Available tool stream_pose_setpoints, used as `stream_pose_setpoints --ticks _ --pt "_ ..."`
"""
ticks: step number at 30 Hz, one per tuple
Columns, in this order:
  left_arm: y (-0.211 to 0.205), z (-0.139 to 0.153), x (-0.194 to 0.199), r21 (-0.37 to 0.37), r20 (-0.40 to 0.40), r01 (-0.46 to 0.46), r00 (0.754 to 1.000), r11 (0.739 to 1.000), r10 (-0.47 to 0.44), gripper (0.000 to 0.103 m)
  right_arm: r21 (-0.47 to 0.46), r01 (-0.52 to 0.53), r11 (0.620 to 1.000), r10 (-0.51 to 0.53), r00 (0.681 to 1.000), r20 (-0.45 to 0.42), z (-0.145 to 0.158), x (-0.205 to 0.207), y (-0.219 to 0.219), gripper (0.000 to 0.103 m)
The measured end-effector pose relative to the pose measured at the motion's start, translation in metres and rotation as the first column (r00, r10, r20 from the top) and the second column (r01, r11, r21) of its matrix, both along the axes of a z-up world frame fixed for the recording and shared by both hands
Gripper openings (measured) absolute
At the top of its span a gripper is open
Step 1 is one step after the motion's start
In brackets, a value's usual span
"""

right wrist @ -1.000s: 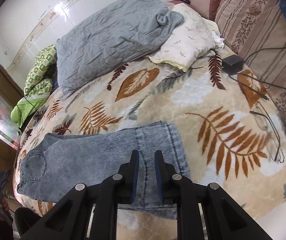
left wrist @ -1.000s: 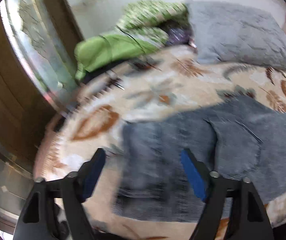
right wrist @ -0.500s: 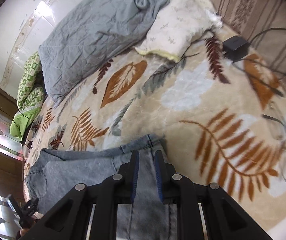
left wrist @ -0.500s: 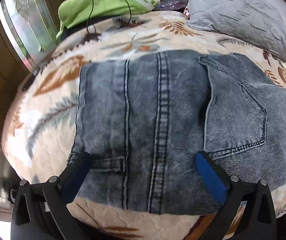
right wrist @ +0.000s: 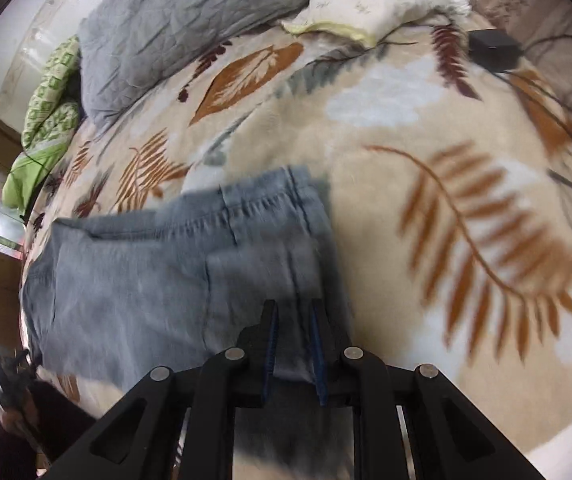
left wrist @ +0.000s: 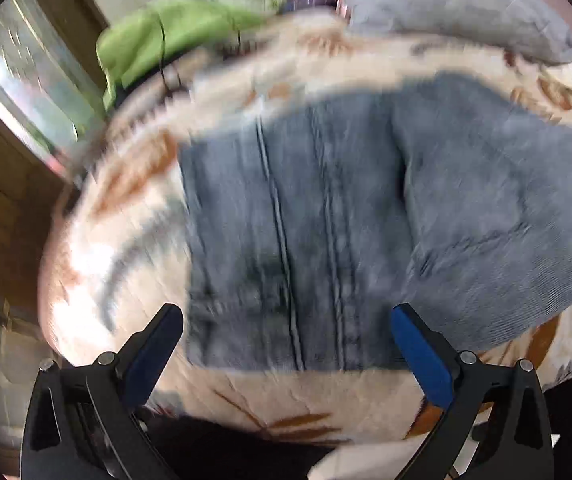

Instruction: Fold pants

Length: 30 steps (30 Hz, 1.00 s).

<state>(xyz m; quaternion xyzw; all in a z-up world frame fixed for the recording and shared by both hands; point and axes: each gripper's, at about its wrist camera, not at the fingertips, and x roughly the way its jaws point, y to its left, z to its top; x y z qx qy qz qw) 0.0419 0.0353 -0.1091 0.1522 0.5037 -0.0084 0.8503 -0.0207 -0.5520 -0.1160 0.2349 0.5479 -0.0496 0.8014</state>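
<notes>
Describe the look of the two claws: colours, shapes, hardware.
Both are matte black plastic. The left claw has two angular fingers lined with blue pads, with silver screw heads at the pivots. The right claw has the same build: black linkage arms with triangular cut-outs, round silver screws, and ribbed blue pads. No cables or markings show.

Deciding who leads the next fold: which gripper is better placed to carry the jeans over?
Right. The right gripper is shut on denim at the leg end of the jeans. The left gripper is open over the waistband, gripping nothing.
</notes>
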Motion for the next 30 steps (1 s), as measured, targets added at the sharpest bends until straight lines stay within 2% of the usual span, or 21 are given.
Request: stream_pose_setpoints --ticks 4,5,6,7,8,9,12,14,15,16,17,18,19,21,22,24,27,28,30 --pt "-0.03 0.042 -0.005 -0.08 0.144 0.101 0.986 0.992 -0.088 0.103 -0.01 0.068 0.998 -0.066 0.99 0.124 0.029 -0.018 -0.019 0.021" --pt "-0.037 0.046 -0.005 -0.092 0.161 0.123 0.981 0.988 -0.107 0.103 -0.019 0.087 0.996 -0.084 0.987 0.139 0.034 -0.017 -0.022 0.034" --pt "-0.046 0.047 -0.005 -0.099 0.167 0.142 0.978 0.985 -0.125 0.103 -0.016 0.102 0.995 -0.098 0.984 0.149 0.036 -0.016 -0.024 0.062" --pt "-0.055 0.045 -0.003 -0.099 0.162 0.161 0.976 0.982 -0.144 0.103 -0.004 0.125 0.992 -0.123 0.978 0.171 0.037 -0.013 -0.027 0.074" --pt "-0.063 0.042 -0.001 -0.095 0.149 0.172 0.976 0.981 -0.157 0.103 0.013 0.141 0.99 -0.141 0.97 0.199 0.037 -0.01 -0.028 0.082" --pt "-0.069 0.037 -0.001 -0.094 0.137 0.179 0.977 0.979 -0.165 0.103 0.037 0.143 0.989 -0.147 0.966 0.211 0.036 -0.005 -0.03 0.082" --pt "-0.084 0.015 0.0 -0.095 0.08 0.176 0.982 0.98 -0.169 0.103 0.089 0.129 0.988 -0.142 0.977 0.16 0.022 0.018 -0.034 0.082" --pt "-0.083 0.001 0.004 -0.103 0.024 0.155 0.988 0.983 -0.153 0.103 0.103 0.128 0.986 -0.138 0.986 0.095 0.007 0.035 -0.034 0.08" --pt "-0.085 -0.004 0.004 -0.104 0.001 0.143 0.99 0.984 -0.143 0.103 0.125 0.133 0.983 -0.142 0.987 0.069 -0.002 0.04 -0.035 0.074" --pt "-0.083 -0.013 0.005 -0.094 -0.028 0.128 0.991 0.987 -0.131 0.103 0.169 0.135 0.976 -0.142 0.989 0.031 -0.013 0.049 -0.036 0.066" --pt "-0.082 -0.021 0.007 -0.076 -0.049 0.119 0.991 0.99 -0.122 0.103 0.189 0.126 0.974 -0.129 0.992 0.001 -0.023 0.053 -0.035 0.044" --pt "-0.078 -0.028 0.009 -0.061 -0.071 0.105 0.991 0.993 -0.109 0.103 0.186 0.111 0.976 -0.105 0.994 -0.043 -0.032 0.058 -0.032 0.028" --pt "-0.073 -0.034 0.01 -0.069 -0.089 0.09 0.991 0.994 -0.096 0.103 0.151 0.091 0.984 -0.079 0.993 -0.082 -0.035 0.062 -0.028 0.026" --pt "-0.064 -0.036 0.012 -0.117 -0.107 0.062 0.992 0.991 -0.075 0.103 0.101 0.033 0.994 -0.022 0.994 -0.104 -0.022 0.068 -0.02 0.019" --pt "-0.061 -0.037 0.012 -0.132 -0.113 0.053 0.991 0.99 -0.068 0.103 0.077 0.027 0.997 -0.02 0.995 -0.095 -0.008 0.07 -0.02 0.018" --pt "-0.061 -0.037 0.012 -0.128 -0.114 0.053 0.991 0.99 -0.068 0.103 0.026 0.027 0.999 -0.026 0.999 -0.024 0.024 0.073 -0.022 0.017" --pt "-0.068 -0.037 0.009 -0.096 -0.091 0.059 0.994 0.994 -0.068 0.103 -0.01 0.026 1.0 -0.024 0.988 0.154 0.08 0.07 -0.025 0.015" --pt "-0.069 -0.037 0.008 -0.091 -0.082 0.06 0.994 0.994 -0.067 0.103 -0.037 0.023 0.999 -0.015 0.978 0.208 0.092 0.067 -0.022 0.014" --pt "-0.071 -0.038 0.005 -0.09 -0.073 0.053 0.996 0.995 -0.06 0.103 -0.12 0.047 0.992 -0.014 0.963 0.268 0.092 0.066 -0.013 0.013"
